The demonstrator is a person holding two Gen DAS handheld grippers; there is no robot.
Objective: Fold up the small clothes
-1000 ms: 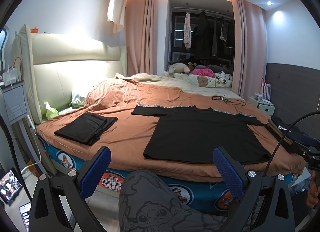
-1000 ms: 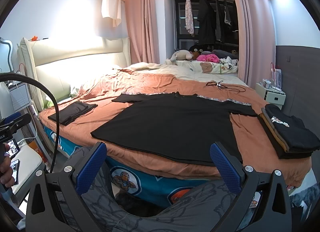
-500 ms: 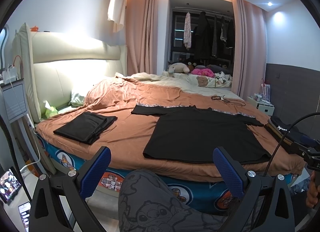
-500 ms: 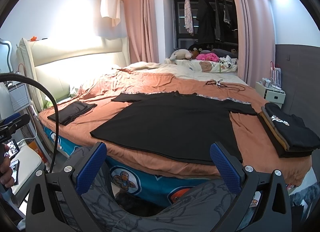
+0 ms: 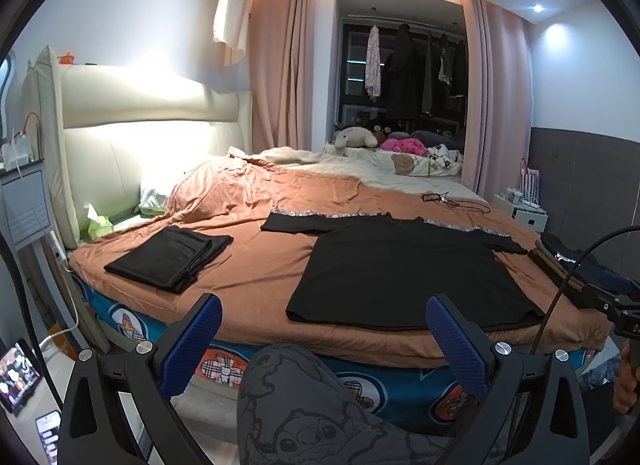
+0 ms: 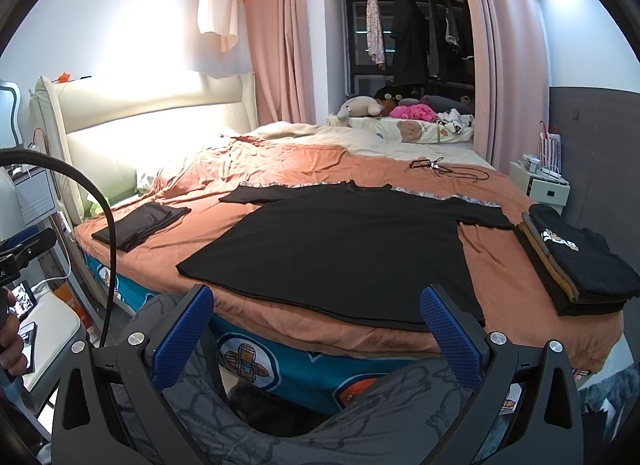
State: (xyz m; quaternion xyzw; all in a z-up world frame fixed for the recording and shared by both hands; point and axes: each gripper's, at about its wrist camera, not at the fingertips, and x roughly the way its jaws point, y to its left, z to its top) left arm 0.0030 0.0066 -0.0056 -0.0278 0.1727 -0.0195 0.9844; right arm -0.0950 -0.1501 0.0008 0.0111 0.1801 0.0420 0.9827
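Note:
A black T-shirt (image 5: 404, 269) lies spread flat on the orange bedspread, sleeves out, hem toward me; it also shows in the right wrist view (image 6: 340, 249). A folded black garment (image 5: 170, 257) lies at the bed's left, also in the right wrist view (image 6: 140, 223). A stack of folded clothes (image 6: 576, 265) sits at the bed's right edge. My left gripper (image 5: 322, 339) is open and empty, held back from the bed above my knee. My right gripper (image 6: 316, 329) is open and empty, just short of the shirt's hem.
The bed (image 5: 260, 265) has a cream headboard (image 5: 132, 137) on the left. Cables and a small object (image 6: 436, 167) lie beyond the shirt. A nightstand (image 6: 540, 185) stands at the right. My legs in grey patterned trousers (image 5: 312, 413) are below the grippers.

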